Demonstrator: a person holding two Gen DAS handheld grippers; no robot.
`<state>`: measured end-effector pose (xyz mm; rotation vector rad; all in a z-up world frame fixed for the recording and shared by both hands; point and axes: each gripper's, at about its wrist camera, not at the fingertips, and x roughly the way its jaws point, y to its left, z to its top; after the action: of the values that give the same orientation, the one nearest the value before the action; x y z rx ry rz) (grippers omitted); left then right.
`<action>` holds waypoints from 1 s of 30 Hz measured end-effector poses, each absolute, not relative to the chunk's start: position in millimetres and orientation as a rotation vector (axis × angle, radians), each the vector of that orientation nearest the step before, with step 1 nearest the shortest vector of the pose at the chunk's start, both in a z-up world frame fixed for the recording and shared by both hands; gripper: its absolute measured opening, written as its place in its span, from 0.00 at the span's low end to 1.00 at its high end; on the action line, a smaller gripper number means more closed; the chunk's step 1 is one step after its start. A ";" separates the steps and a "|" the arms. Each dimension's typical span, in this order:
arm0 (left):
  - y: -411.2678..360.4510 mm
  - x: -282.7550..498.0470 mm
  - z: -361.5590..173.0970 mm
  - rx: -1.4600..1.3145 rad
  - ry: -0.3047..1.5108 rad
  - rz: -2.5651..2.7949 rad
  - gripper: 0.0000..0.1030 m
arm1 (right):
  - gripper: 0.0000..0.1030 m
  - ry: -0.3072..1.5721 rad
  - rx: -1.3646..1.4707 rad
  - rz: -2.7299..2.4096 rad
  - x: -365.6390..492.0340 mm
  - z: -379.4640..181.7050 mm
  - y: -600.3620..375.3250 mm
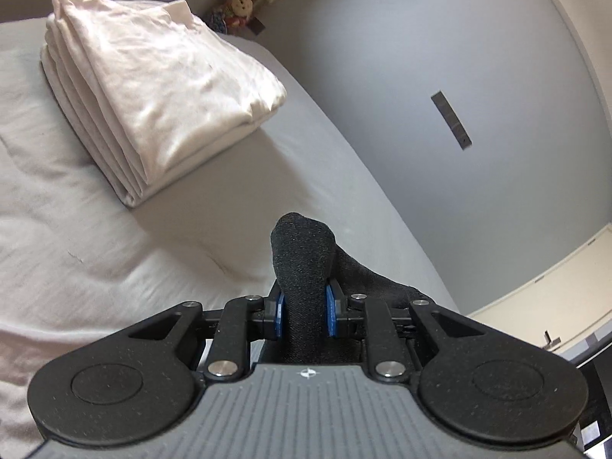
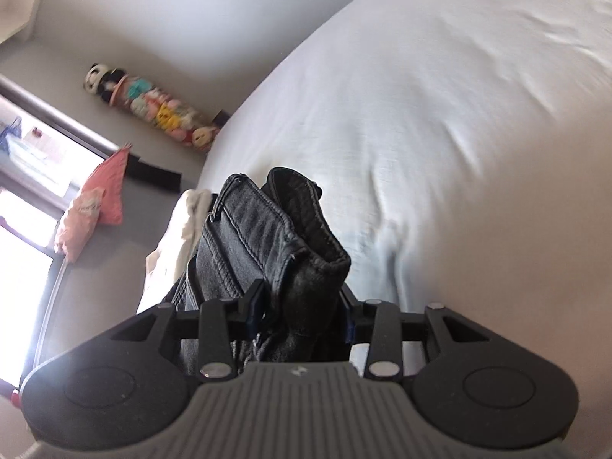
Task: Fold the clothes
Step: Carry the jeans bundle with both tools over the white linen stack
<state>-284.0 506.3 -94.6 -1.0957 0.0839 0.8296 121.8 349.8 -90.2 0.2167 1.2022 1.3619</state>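
In the left wrist view, the folded white stack (image 1: 153, 88) fills the upper left of the frame and blocks passage there. The bed (image 1: 95, 252) lies bare across the centre and lower left. Black fabric (image 1: 302, 264) clamped in the left tool (image 1: 305, 311) crowds the space straight ahead. In the right wrist view, dark jeans (image 2: 267, 244) fill the right tool (image 2: 302, 317), with open sheet on the right.
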 end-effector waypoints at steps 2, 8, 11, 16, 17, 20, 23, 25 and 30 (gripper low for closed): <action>514.8 -296.4 -85.5 -1.089 0.036 0.858 0.22 | 0.41 1.194 0.199 1.412 118.1 -77.7 376.7; 556.1 -340.1 -64.4 -1.077 -0.070 0.962 0.22 | 0.41 1.165 0.120 1.577 87.2 -41.9 476.8; 582.1 -363.6 -55.4 -1.053 -0.105 1.031 0.22 | 0.41 1.149 0.091 1.662 58.8 -32.6 532.3; 631.9 -401.1 -44.9 -1.001 -0.165 1.134 0.22 | 0.41 1.120 0.046 1.803 7.3 -19.8 626.4; 641.6 -407.1 -43.4 -0.983 -0.172 1.156 0.22 | 0.41 1.114 0.036 1.831 -3.0 -17.3 645.2; 669.7 -423.1 -44.6 -0.956 -0.191 1.204 0.22 | 0.41 1.095 0.009 1.910 -33.4 -10.8 700.8; 693.6 -434.7 -55.9 -0.955 -0.201 1.237 0.22 | 0.41 1.074 -0.021 1.954 -58.0 -11.4 745.5; 706.9 -439.8 -67.6 -0.964 -0.196 1.258 0.22 | 0.41 1.070 -0.049 1.968 -71.0 -18.3 768.9; 728.5 -447.4 -100.3 -1.014 -0.147 1.291 0.22 | 0.41 1.077 -0.141 1.975 -95.6 -48.7 810.9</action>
<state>-447.4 728.5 -100.3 -1.0136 -0.1473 1.2911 -95.6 810.9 -48.7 -0.1406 1.0767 1.9752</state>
